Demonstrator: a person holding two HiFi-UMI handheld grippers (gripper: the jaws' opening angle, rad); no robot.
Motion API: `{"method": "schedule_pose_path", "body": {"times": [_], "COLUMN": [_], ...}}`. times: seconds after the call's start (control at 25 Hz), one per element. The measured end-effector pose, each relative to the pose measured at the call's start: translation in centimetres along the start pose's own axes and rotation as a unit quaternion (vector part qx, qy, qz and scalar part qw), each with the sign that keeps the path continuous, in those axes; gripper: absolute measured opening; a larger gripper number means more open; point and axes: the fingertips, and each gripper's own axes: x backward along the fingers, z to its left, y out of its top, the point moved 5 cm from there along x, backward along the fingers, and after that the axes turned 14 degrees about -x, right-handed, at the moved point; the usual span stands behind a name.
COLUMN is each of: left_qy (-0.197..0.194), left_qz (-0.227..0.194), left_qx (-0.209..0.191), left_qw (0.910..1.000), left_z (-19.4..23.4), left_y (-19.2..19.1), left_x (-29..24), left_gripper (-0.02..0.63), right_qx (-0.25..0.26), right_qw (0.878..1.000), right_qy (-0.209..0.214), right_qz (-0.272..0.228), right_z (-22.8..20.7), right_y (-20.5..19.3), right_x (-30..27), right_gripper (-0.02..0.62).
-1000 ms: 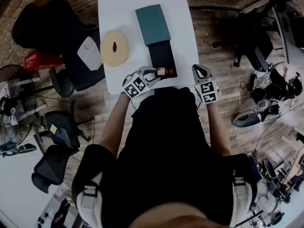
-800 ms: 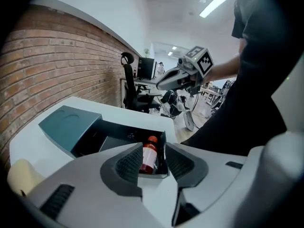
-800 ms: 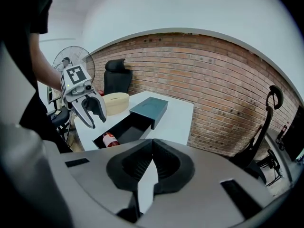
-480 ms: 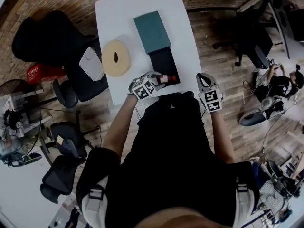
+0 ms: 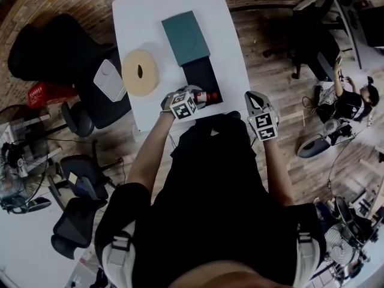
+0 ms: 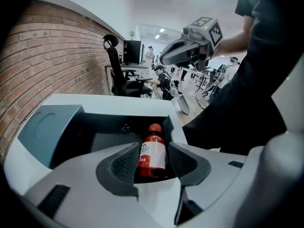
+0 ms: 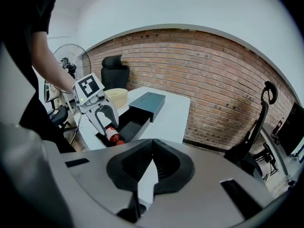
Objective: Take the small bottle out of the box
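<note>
A small red bottle (image 6: 152, 148) with a white label and red cap lies on its side in the near end of the black box tray (image 5: 201, 77). The tray is slid out of its teal sleeve (image 5: 185, 38) on the white table (image 5: 150, 17). My left gripper (image 6: 153, 163) reaches into the tray, and its jaws are opening with the bottle (image 5: 208, 96) lying between the pads. From the right gripper view, the left gripper (image 7: 105, 122) straddles the bottle (image 7: 112, 134). My right gripper (image 7: 153, 148) hangs off the table's near right corner, shut and empty.
A beige tape roll (image 5: 140, 72) lies left of the box. A white flat object (image 5: 109, 80) sits at the table's left edge. Black office chairs (image 5: 48, 41) stand to the left, and a brick wall (image 7: 213, 75) is beyond the table.
The left gripper's jaws have spread wider around the bottle, which stays lying in the tray. The right gripper has barely moved.
</note>
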Motion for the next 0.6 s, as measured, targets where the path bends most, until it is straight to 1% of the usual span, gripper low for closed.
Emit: {"method": "schedule_pose_path", "body": {"times": [0.16,0.28,0.48,0.6], "left_qy": [-0.013,-0.017,-0.016,-0.009], "left_qz": [0.017,0.028,0.046,0.062], "left_qx": [-0.012,-0.021,-0.029,-0.036], "left_qw": [0.9997,0.9992,0.9984,0.9974], "left_z": [-0.2,-0.4,0.0,0.2], "left_y": [-0.3,-0.6,-1.0,-1.2], "left_x": [-1.1,-1.7,-2.5,-2.8], "left_gripper": [0.215,0.231,0.244,0.236], "right_qx": [-0.004,-0.01,-0.017,-0.021], "right_qw": [1.0,1.0,1.0,0.999], "right_qy": [-0.004,-0.009,-0.02,-0.026], "right_qz": [0.0,0.0,0.0,-0.002], "right_z": [0.1,-0.1,-0.4,-0.3], "right_y": [-0.1,-0.4,-0.7,-0.7], "right_x": [0.2,0.5,1.1,1.6], "right_gripper": [-0.002,-0.002,-0.003,-0.002]}}
